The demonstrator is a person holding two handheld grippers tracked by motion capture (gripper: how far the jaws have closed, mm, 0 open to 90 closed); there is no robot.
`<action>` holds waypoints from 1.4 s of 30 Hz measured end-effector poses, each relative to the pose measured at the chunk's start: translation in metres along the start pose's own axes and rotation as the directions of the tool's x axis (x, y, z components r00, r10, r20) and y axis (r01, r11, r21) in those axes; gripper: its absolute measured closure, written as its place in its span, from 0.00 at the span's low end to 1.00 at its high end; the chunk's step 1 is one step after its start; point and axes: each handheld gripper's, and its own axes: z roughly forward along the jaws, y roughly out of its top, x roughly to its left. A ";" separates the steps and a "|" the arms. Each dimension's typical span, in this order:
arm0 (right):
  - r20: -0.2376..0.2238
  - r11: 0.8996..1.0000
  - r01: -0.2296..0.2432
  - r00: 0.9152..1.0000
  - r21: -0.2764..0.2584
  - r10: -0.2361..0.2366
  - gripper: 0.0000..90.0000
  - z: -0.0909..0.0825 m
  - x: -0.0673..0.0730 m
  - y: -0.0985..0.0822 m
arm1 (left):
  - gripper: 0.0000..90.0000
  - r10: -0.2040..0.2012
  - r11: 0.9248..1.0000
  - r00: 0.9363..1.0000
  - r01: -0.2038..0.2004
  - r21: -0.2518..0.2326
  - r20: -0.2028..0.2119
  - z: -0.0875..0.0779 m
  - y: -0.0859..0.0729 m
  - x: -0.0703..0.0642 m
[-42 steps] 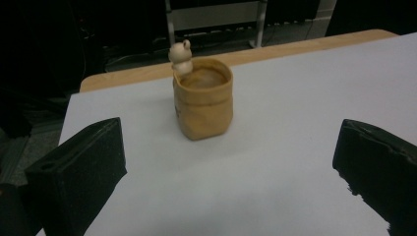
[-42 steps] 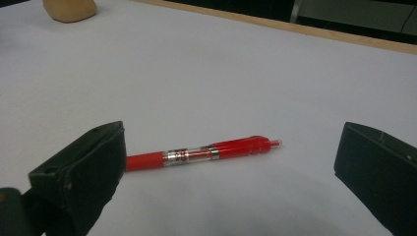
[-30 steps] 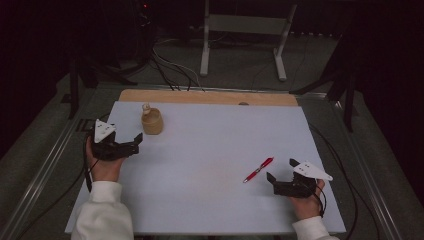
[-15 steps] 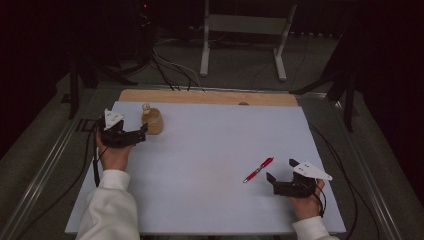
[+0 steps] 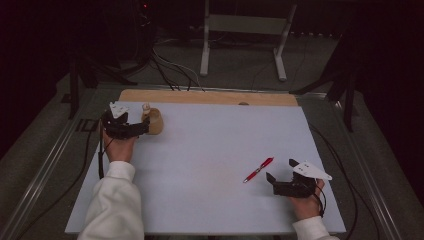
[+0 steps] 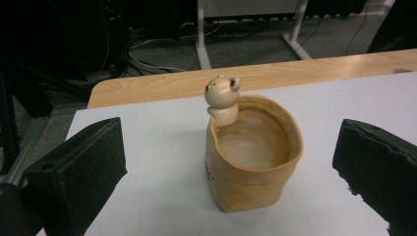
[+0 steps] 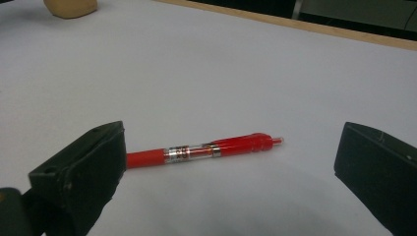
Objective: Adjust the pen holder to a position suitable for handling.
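A tan pen cup (image 6: 253, 155) with a small bear figure (image 6: 221, 96) perched on its rim is standing upright at the far left of the white desk (image 5: 210, 150), near the wooden strip (image 5: 210, 96) along the far edge. The left tongs (image 5: 141, 128) are sitting just beside the cup, jaws spread wide; in the left gripper view the two black jaws are flanking the cup on either side without touching it. The cup is showing empty inside.

A red pen (image 7: 206, 150) is lying flat on the desk at the near right, well apart from the cup. The right tongs (image 5: 272, 180) are resting on the desk just near of it, jaws likewise spread; the left jaw is overlapping the pen's end in the right gripper view.

Judged risks: the cup looks soft-walled and light, so a closing jaw striking one side first could be pushing or tipping it, and a squeeze too high might be buckling the rim. The thin pen, lying flat, may be rolling or skidding away if the jaws are closing unevenly or above its barrel.
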 end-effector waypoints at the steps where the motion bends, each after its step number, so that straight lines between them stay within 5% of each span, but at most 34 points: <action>1: 0.000 1.000 0.001 1.000 0.001 -0.001 0.00 0.000 0.000 0.000 | 0.00 -0.004 1.000 1.000 0.004 0.008 -0.001 0.002 0.000 0.000; 9: 0.000 1.000 0.001 1.000 0.001 -0.001 0.00 0.000 0.000 0.000 | 0.11 -0.027 0.998 0.999 0.028 0.054 -0.030 0.018 -0.001 -0.004; 12: -0.001 1.000 0.001 1.000 0.001 -0.001 0.00 0.000 0.000 0.000 | 0.21 -0.032 0.995 0.999 0.035 0.088 -0.041 0.027 0.000 -0.006; 15: -0.001 1.000 0.003 1.000 0.001 -0.003 0.00 0.000 0.000 0.000 | 0.42 -0.055 0.992 0.998 0.059 0.114 -0.038 0.035 -0.004 -0.006; 18: 0.000 1.000 -0.001 1.000 0.000 0.001 0.00 -0.001 -0.001 0.000 | 0.56 -0.094 0.987 0.996 0.092 0.133 0.007 0.041 -0.008 -0.003; 24: 0.000 1.000 -0.005 1.000 -0.003 0.005 0.00 -0.001 -0.001 0.000 | 0.70 -0.078 0.979 0.997 0.076 0.188 0.006 0.045 -0.012 -0.003; 26: -0.001 1.000 -0.004 1.000 -0.003 0.004 0.00 -0.001 -0.001 0.000 | 0.74 -0.042 0.976 0.999 0.044 0.213 -0.012 0.046 -0.018 -0.003; 30: 0.000 1.000 -0.002 1.000 -0.002 0.002 0.00 -0.001 -0.001 0.000 | 0.91 -0.057 0.983 0.998 0.058 0.175 -0.012 0.042 -0.024 -0.001; 42: 0.000 1.000 -0.005 1.000 -0.003 0.005 0.00 -0.001 -0.001 0.000 | 0.92 -0.029 0.986 0.997 0.016 0.169 0.074 0.031 -0.018 -0.010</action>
